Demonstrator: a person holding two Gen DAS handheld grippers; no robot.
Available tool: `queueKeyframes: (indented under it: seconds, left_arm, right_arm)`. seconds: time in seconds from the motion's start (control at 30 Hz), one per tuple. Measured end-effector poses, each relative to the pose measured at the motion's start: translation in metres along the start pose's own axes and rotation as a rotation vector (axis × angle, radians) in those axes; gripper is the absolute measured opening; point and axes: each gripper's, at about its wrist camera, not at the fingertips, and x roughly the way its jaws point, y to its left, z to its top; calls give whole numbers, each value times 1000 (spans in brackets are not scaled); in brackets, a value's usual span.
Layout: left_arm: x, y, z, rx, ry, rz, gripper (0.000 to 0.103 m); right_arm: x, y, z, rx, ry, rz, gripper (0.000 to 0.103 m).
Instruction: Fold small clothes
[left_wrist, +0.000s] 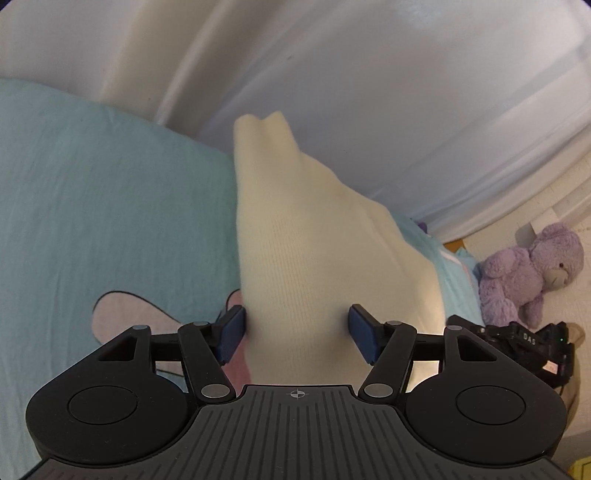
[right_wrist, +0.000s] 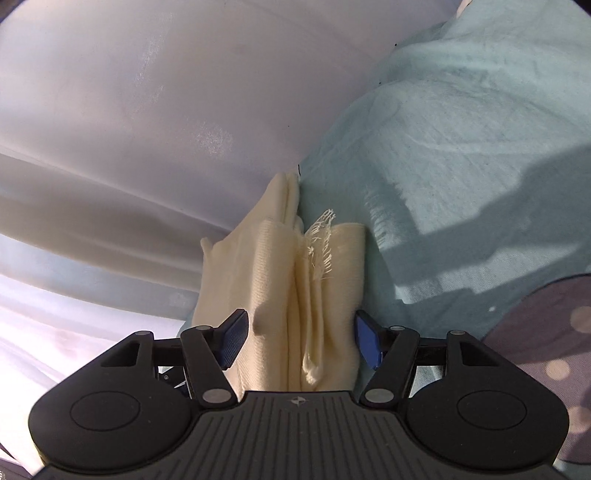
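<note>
Cream knit cloth (left_wrist: 295, 258) sits between my left gripper (left_wrist: 297, 332) fingers (left_wrist: 232, 334), jaws wide; left pad touches the fabric, right pad just off it, so I can't tell if it's gripped. Right gripper (right_wrist: 299, 341), jaws wide apart, cloth's frayed edge (right_wrist: 321, 240) between the fingers w/ gaps on both sides, so released. Cloth lies bunched on the teal bed sheet (left_wrist: 110, 203) by the white wall (left_wrist: 406, 92). Purple teddy (left_wrist: 528, 269) off to the right, well apart.

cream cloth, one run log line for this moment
cream cloth on blue sheet | left tool open around it | right tool open around it
</note>
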Motion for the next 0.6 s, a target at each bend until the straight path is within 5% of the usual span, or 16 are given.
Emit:
queueKeyframes:
  seconds: [0.2,0.33,0.4,0.6]
  left_arm:
    - [19,18,8,-135,13,-55,58]
    - [19,15,7,-122,-2,-46,46]
    - [15,10,7,-114,-9,-35,38]
    - [-9,-16,6,-65,-56,-27,34]
  right_arm:
    - [31,10,7,-3,43,38,48]
    - [41,27,1,-66,32,-12,33]
    - [40,38,-2,-97,20,-14,31]
    - [43,78,-12,-157,28,45,30]
